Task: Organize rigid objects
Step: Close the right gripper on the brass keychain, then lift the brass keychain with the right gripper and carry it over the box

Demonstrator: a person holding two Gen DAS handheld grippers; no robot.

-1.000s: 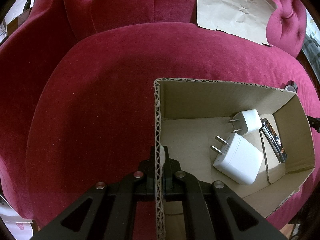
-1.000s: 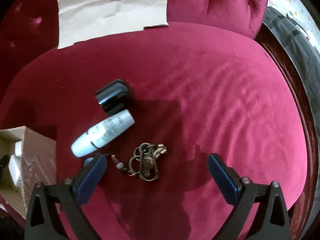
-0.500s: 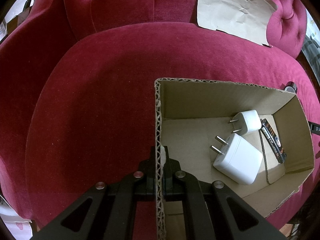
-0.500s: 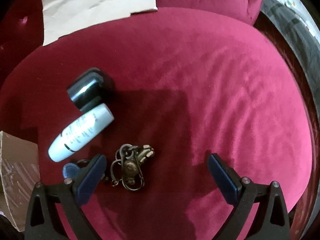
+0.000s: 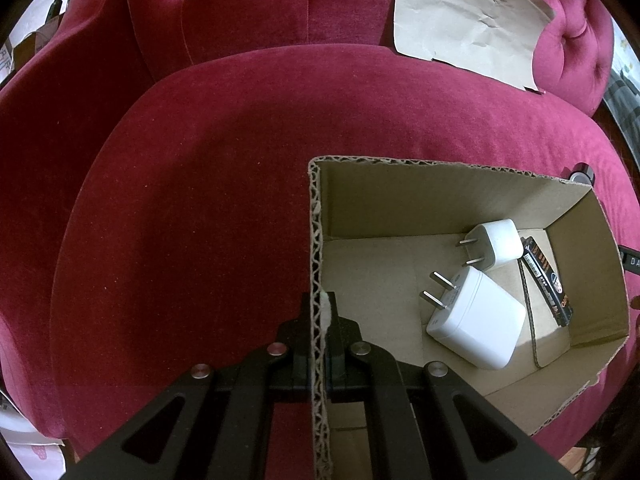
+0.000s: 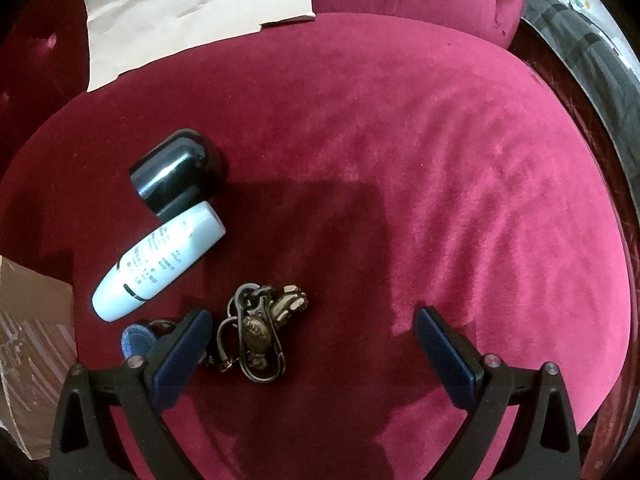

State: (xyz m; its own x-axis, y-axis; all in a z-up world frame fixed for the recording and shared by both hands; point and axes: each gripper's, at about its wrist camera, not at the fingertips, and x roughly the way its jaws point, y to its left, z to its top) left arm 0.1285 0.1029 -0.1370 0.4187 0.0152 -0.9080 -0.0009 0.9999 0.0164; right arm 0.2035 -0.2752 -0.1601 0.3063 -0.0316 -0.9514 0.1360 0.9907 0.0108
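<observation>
My left gripper (image 5: 320,312) is shut on the left wall of an open cardboard box (image 5: 314,240) that sits on a red velvet seat. Inside the box lie a large white plug adapter (image 5: 476,322), a small white plug adapter (image 5: 500,242) and a thin black bar (image 5: 546,280). My right gripper (image 6: 312,330) is open, low over the seat. A brass key ring (image 6: 260,330) lies between its fingers, close to the left finger (image 6: 182,350). A pale blue tube (image 6: 158,268) and a black case (image 6: 172,172) lie up and to the left. A blue tag (image 6: 136,340) sits beside the left finger.
The red velvet cushion (image 6: 440,160) stretches wide to the right of the key ring. A sheet of brown paper (image 5: 468,20) leans on the tufted backrest; the same brown paper (image 6: 192,8) is at the top of the right wrist view. A corner of the box (image 6: 28,328) shows at the left edge.
My right gripper has come lower and closer to the key ring, which now looks larger and lies between the open fingers. The left gripper and the box have not moved.
</observation>
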